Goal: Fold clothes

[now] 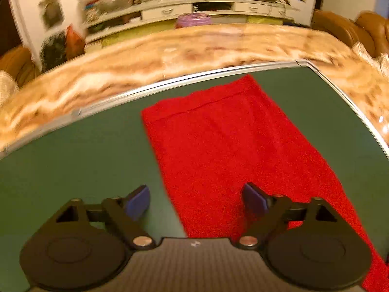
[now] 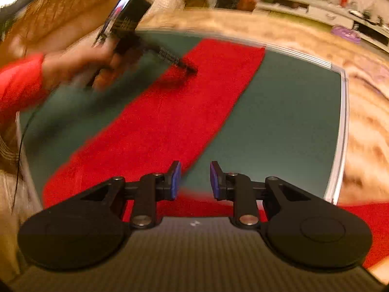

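A long red cloth (image 1: 218,141) lies flat on a dark green mat (image 1: 73,150); it also shows in the right wrist view (image 2: 170,112), running diagonally. My left gripper (image 1: 195,203) is open wide and empty, its blue pads straddling the cloth's left edge just above it. In the right wrist view the left gripper (image 2: 187,67) appears blurred over the far part of the cloth, held by a hand in a red sleeve. My right gripper (image 2: 195,180) is open with a narrower gap and empty, over the cloth's near right edge.
The mat has a metal rim (image 1: 150,85) and rests on a marbled tan table (image 1: 194,48). Brown sofas (image 1: 352,29) and a cluttered white shelf unit (image 1: 194,7) stand behind. More red fabric (image 2: 369,223) lies at the right wrist view's lower right.
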A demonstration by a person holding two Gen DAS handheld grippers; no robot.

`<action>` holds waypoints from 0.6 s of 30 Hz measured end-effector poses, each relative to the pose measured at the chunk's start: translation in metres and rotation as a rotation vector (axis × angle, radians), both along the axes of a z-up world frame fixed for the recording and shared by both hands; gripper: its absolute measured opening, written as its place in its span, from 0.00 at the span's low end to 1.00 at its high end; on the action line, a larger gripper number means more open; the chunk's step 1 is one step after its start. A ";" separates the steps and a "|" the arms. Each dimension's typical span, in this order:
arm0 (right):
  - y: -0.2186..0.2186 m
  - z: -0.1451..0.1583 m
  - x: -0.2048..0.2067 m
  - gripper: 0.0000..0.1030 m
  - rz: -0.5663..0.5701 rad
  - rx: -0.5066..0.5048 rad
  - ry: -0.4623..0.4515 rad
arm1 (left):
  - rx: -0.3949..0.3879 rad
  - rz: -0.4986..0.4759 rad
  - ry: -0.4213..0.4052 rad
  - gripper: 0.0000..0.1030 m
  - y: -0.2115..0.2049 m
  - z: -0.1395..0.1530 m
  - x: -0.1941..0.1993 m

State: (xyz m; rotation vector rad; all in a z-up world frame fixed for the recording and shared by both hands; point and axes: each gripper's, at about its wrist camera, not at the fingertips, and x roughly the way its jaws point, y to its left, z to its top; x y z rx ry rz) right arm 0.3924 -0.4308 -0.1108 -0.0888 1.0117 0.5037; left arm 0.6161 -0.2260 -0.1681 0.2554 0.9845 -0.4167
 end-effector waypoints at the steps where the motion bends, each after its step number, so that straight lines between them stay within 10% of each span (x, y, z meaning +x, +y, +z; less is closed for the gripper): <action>1: 0.001 -0.002 -0.007 0.30 0.002 -0.035 0.004 | 0.004 -0.001 -0.004 0.89 0.001 0.000 0.000; 11: 0.016 -0.021 -0.017 0.30 0.058 -0.185 0.018 | 0.070 -0.022 -0.041 0.89 0.000 0.005 -0.007; 15: 0.017 -0.025 -0.017 0.03 0.047 -0.212 0.004 | 0.072 -0.022 -0.045 0.89 0.003 0.005 -0.006; 18: 0.014 -0.020 -0.022 0.02 0.011 -0.214 -0.005 | 0.076 -0.022 -0.050 0.90 0.004 0.005 -0.007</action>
